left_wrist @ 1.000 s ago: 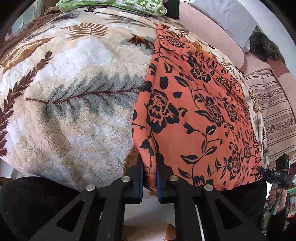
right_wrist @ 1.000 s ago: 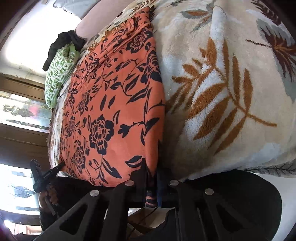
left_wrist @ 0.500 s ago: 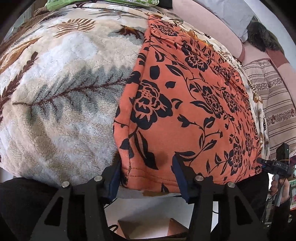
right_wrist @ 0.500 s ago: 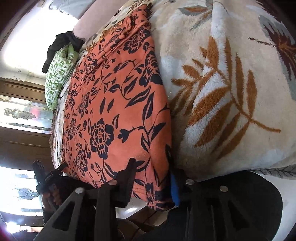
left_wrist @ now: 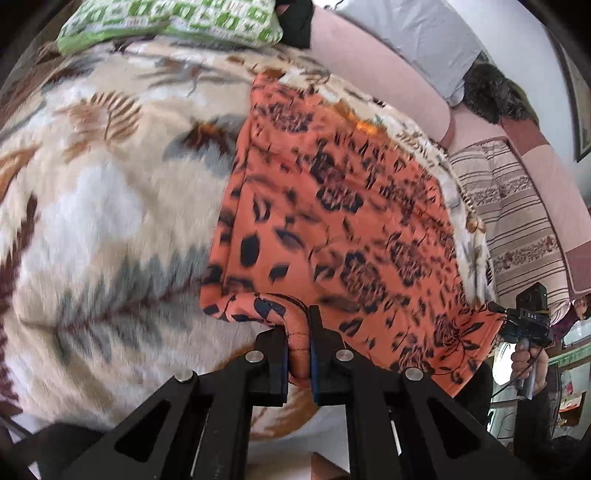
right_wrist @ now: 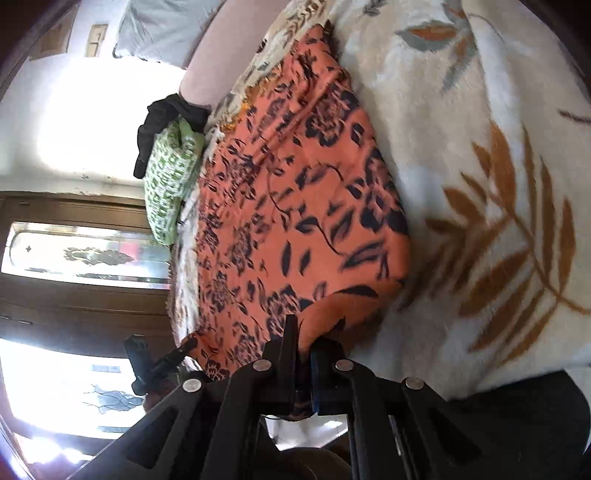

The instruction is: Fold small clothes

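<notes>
An orange cloth with a dark flower print (left_wrist: 332,221) (right_wrist: 295,206) lies spread on a cream leaf-patterned blanket (left_wrist: 96,206) (right_wrist: 480,155). My left gripper (left_wrist: 298,332) is shut on the cloth's near left corner, which is bunched and lifted between the pads. My right gripper (right_wrist: 301,343) is shut on the cloth's near right corner, also raised off the blanket. In the left wrist view the right gripper (left_wrist: 526,319) shows at the cloth's far corner, held by a hand. In the right wrist view the left gripper (right_wrist: 162,360) shows at the lower left.
A green-and-white patterned pillow (left_wrist: 173,18) (right_wrist: 166,181) and a black garment (right_wrist: 162,118) lie at the far end of the bed. A pink cushion (left_wrist: 373,62) and a striped blanket (left_wrist: 517,221) run along the right side.
Both grippers opened wide over the cloth's near hem half a second ago, then shut on its corners again. Both corners now rise off the blanket and move toward the far end.
</notes>
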